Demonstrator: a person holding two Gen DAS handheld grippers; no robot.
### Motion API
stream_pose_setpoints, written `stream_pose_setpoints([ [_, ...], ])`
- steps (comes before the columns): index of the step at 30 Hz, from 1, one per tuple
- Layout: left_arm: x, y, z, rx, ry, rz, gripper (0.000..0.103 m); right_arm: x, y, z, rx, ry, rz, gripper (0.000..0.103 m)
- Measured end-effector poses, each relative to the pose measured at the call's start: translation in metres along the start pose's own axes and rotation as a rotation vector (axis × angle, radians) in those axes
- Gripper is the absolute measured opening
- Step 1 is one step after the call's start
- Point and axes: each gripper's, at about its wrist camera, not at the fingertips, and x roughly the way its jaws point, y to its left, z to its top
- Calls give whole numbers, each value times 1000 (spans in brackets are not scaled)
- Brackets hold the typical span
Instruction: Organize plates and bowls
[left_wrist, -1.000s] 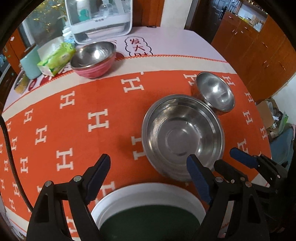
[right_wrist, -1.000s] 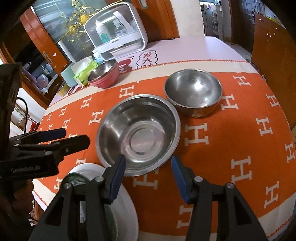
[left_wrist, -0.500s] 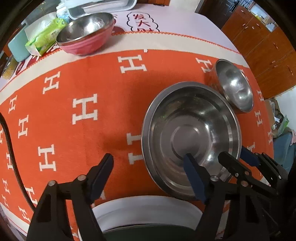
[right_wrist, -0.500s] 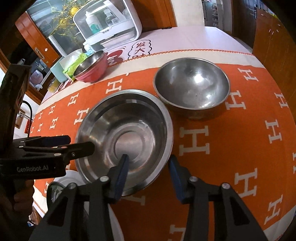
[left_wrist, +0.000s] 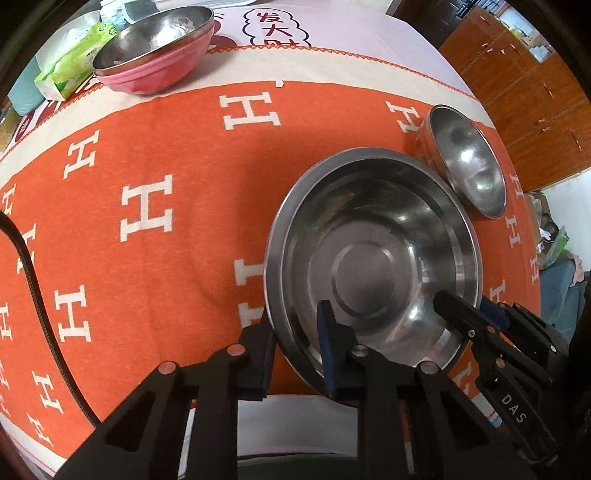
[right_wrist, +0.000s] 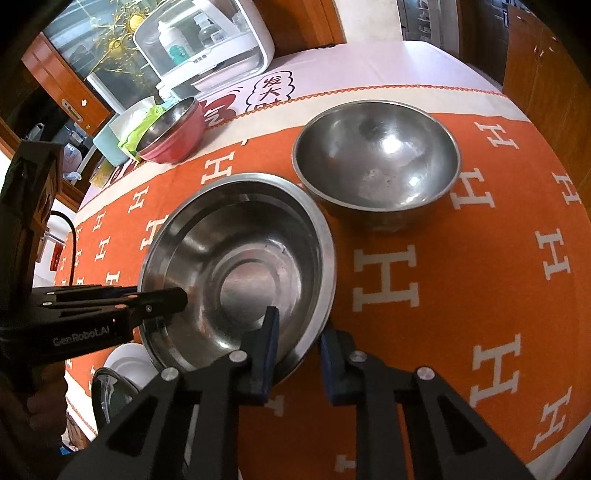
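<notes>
A wide steel bowl (left_wrist: 373, 258) sits on the orange tablecloth; it also shows in the right wrist view (right_wrist: 240, 266). My left gripper (left_wrist: 295, 343) straddles its near-left rim, one finger inside and one outside, jaws narrowed around the rim. My right gripper (right_wrist: 295, 350) straddles the near-right rim the same way; it shows in the left wrist view (left_wrist: 465, 314). A smaller, deeper steel bowl (right_wrist: 376, 162) stands just beyond it, also in the left wrist view (left_wrist: 465, 158). A white plate with a dark centre (right_wrist: 118, 380) lies at the near edge.
A pink bowl with a steel bowl inside (left_wrist: 155, 55) stands at the far left, next to a green tissue pack (left_wrist: 70, 62). A white appliance box (right_wrist: 207, 40) is at the back. Wooden cabinets (left_wrist: 535, 92) stand to the right.
Both grippers moved forward onto the wide bowl's near rim and their jaws narrowed around it. The cameras came lower and closer to the table.
</notes>
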Motion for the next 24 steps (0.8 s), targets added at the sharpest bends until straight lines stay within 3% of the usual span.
stream_pose_setpoints([
  [10,-10,-1,-7,-15,-18,-14,19,-7,2,-1,11,-13,12,19],
  [24,-62,8,-39,-92,-158,-73,19,-39,23,0,-51,-87,30,19],
])
